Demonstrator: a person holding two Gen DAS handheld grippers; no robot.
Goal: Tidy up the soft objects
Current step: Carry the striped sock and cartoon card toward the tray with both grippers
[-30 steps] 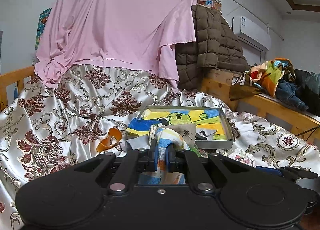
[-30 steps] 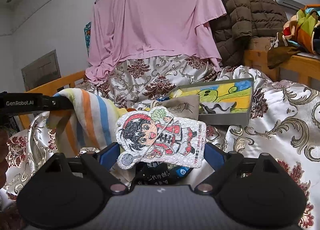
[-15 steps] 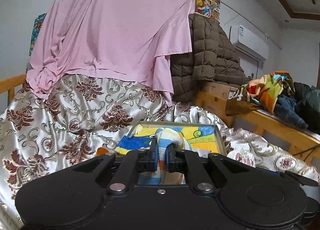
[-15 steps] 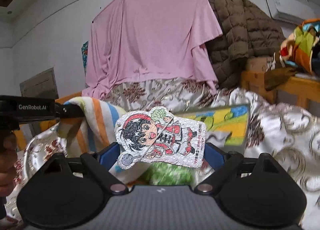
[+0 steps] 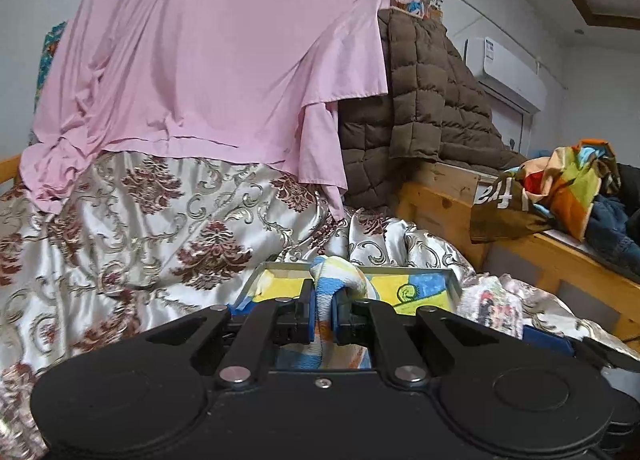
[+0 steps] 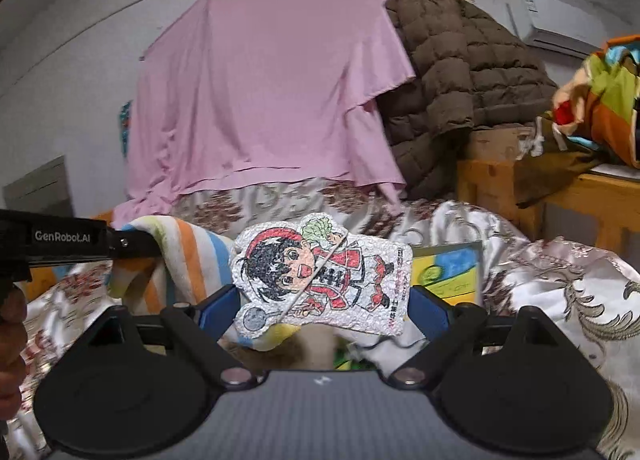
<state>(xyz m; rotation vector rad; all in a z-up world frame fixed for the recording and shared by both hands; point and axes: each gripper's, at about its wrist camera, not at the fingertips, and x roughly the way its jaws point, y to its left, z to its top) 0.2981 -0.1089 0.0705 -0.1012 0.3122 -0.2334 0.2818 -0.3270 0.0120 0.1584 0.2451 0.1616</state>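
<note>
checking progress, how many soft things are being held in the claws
2: a striped towel pinched in the left claw, and a cartoon-print sponge spanning the right claw. Others may be hidden.

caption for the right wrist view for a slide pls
Right tool gripping a cartoon-print towel by its edges, left tool alongside holding a striped cloth, tray ahead.

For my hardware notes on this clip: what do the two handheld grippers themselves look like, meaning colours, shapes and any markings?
Both are black plastic, each with two round discs at the base and angled linkage arms held by silver pivot pins. The left gripper and the right gripper carry blue finger pads. The right one has a grey textured body with a small white logo. In the right wrist view, the left one's side reads GenRobot.AI in white.
</note>
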